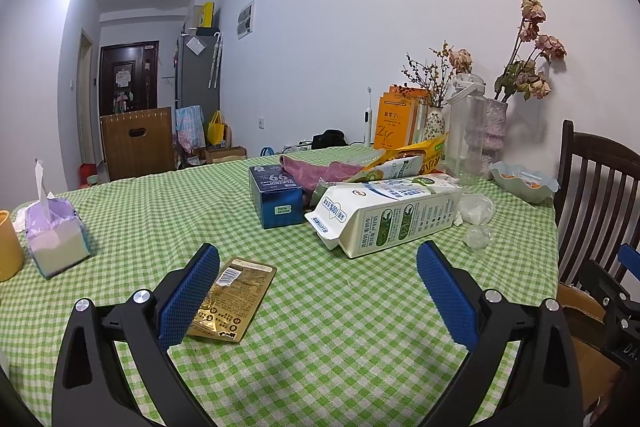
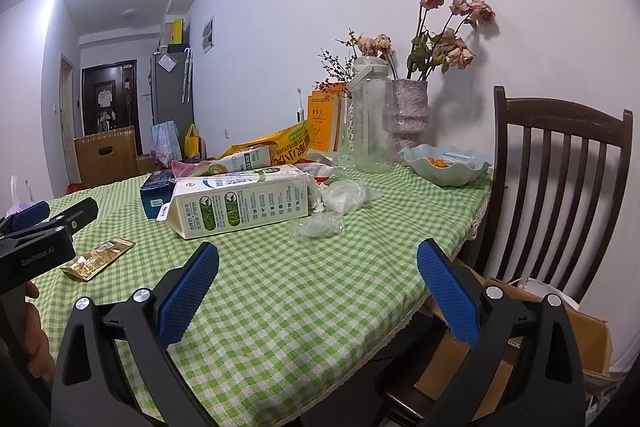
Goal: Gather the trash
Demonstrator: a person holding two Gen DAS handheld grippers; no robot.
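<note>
Two grippers hover with their blue-padded fingers spread wide and nothing between them. The left gripper (image 1: 318,269) sits low over a table covered in a green-and-white checked tablecloth (image 1: 340,327); the right gripper (image 2: 318,269) hangs over the table's near edge.

In the left wrist view, a flat gold foil sachet (image 1: 234,301) lies on the cloth at about 8 o'clock from the picture's centre, touching or partly hidden behind the left finger (image 1: 188,299). It is torn open, creased, glossy, with a white barcode label at its far end and small dark print.

At about 2 o'clock from the sachet, a white-and-green milk carton (image 1: 388,217) lies on its side, its gabled top pointing left. At 3 o'clock of the carton are crumpled clear plastic wrappers (image 1: 476,223). At the carton's 9 o'clock stands a dark blue box (image 1: 276,197), with a pink cloth (image 1: 316,169) and a yellow snack bag (image 1: 412,157) behind.

Well apart at 9 o'clock is a purple tissue pack (image 1: 54,235), beside a yellow cup (image 1: 8,245).

In the right wrist view a cardboard box (image 2: 516,343) rests on a dark wooden chair (image 2: 560,163) at 4 o'clock.
</note>
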